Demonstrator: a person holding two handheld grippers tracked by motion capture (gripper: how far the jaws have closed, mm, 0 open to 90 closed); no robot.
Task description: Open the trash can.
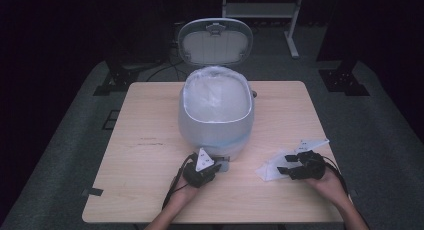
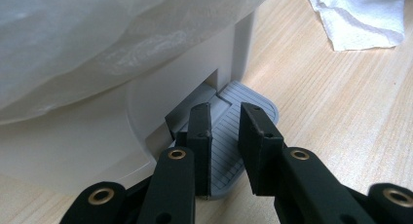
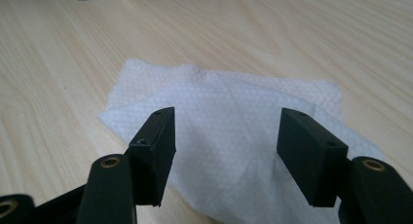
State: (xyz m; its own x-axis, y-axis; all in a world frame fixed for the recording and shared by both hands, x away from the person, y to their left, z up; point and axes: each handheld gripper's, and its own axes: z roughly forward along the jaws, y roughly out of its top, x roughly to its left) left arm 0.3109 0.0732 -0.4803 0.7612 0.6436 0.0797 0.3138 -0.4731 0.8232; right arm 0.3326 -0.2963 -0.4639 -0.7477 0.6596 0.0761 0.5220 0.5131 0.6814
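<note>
A white pedal bin (image 1: 215, 115) lined with a thin white bag stands at the table's middle, its lid (image 1: 215, 42) raised upright. My left gripper (image 1: 216, 166) is at the bin's front base. In the left gripper view, my left gripper (image 2: 225, 121) is shut with nothing between its jaws, and the tips rest on the grey ribbed pedal (image 2: 258, 103). A white paper tissue (image 1: 267, 171) lies flat on the table to the right. My right gripper (image 3: 226, 131) hovers just over the tissue (image 3: 229, 92), open, with the jaws wide apart on either side of its middle fold.
The light wooden table (image 1: 150, 155) has bare room to the left of the bin and along the front edge. Dark floor, cables and stand feet lie beyond the far edge. The tissue (image 2: 360, 19) also appears at the top right of the left gripper view.
</note>
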